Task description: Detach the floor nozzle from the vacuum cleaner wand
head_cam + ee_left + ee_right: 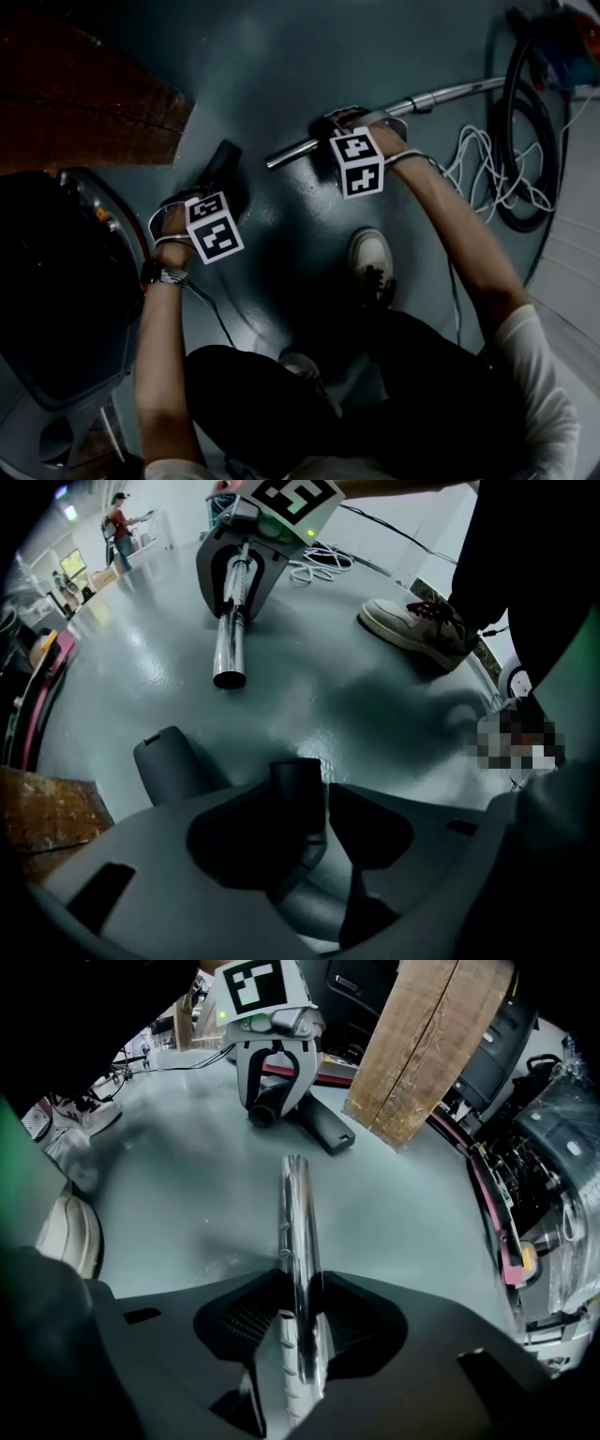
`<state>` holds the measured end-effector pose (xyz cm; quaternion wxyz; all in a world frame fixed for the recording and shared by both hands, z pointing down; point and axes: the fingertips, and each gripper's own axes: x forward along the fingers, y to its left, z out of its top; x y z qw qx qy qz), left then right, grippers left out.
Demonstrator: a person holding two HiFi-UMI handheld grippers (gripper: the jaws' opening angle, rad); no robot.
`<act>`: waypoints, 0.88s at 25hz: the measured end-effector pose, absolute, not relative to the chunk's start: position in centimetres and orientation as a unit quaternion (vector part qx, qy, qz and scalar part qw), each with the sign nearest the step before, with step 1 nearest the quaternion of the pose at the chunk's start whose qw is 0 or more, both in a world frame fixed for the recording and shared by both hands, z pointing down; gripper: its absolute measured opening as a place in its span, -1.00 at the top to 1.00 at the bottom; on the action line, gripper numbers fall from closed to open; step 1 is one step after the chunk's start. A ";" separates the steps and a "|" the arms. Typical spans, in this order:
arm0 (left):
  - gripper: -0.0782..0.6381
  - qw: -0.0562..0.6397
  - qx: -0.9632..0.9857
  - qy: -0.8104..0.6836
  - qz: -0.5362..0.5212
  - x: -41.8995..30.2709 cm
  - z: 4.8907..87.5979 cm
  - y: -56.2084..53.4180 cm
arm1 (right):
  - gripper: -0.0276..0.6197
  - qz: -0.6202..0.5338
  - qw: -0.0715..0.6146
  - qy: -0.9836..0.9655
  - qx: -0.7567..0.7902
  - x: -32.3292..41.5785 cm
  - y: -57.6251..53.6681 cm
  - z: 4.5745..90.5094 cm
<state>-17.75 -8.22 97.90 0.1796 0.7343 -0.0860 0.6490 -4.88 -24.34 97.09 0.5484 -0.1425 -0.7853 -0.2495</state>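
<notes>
The chrome wand lies low over the grey floor, and my right gripper is shut on it. In the right gripper view both pads press the wand, whose bare end points at the nozzle. The dark floor nozzle rests on the floor apart from the wand's end. My left gripper points straight down over it. The nozzle's neck stands between the left gripper's pads, with a thin gap on the right side. From the right gripper view the left gripper straddles the nozzle.
A wooden beam lies at the far left beside a dark machine. A black hose and white cable coil at the right near the vacuum body. The person's shoe stands between the arms.
</notes>
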 end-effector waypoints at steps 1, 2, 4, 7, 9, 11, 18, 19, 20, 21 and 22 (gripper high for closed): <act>0.22 0.177 0.734 -0.079 0.652 -17.7 97.9 -8.1 | 0.42 -0.248 0.548 -0.786 -0.142 -4.9 -24.4 97.1; 0.18 0.177 0.735 -0.076 0.650 -17.7 97.9 -8.0 | 0.42 -0.247 0.546 -0.788 -0.140 -4.9 -24.4 97.0; 0.16 0.182 0.740 -0.078 0.642 -17.5 97.7 -8.1 | 0.42 -0.243 0.543 -0.792 -0.138 -4.9 -24.5 96.8; 0.16 0.182 0.746 -0.093 0.634 -17.6 97.3 -8.6 | 0.39 -0.235 0.539 -0.798 -0.134 -4.8 -24.6 96.5; 0.15 0.179 0.749 -0.105 0.629 -17.7 97.0 -9.0 | 0.37 -0.227 0.535 -0.804 -0.129 -4.8 -24.6 96.2; 0.16 0.175 0.754 -0.113 0.622 -17.6 96.6 -9.4 | 0.36 -0.217 0.530 -0.811 -0.123 -4.8 -24.7 95.7; 0.16 0.161 0.797 -0.177 0.554 -16.3 94.2 -12.1 | 0.36 -0.153 0.490 -0.856 -0.061 -4.8 -26.2 93.0; 0.16 0.156 0.803 -0.189 0.544 -16.1 93.8 -12.6 | 0.36 -0.138 0.478 -0.866 -0.046 -4.9 -26.6 92.3; 0.16 0.151 0.808 -0.200 0.533 -16.0 93.5 -13.1 | 0.36 -0.127 0.466 -0.875 -0.031 -5.0 -27.0 91.7; 0.17 0.147 0.813 -0.211 0.522 -15.8 93.1 -13.6 | 0.36 -0.121 0.455 -0.882 -0.017 -5.0 -27.5 91.1; 0.20 0.145 0.818 -0.221 0.511 -15.7 92.7 -14.1 | 0.36 -0.119 0.445 -0.888 -0.004 -5.1 -27.9 90.5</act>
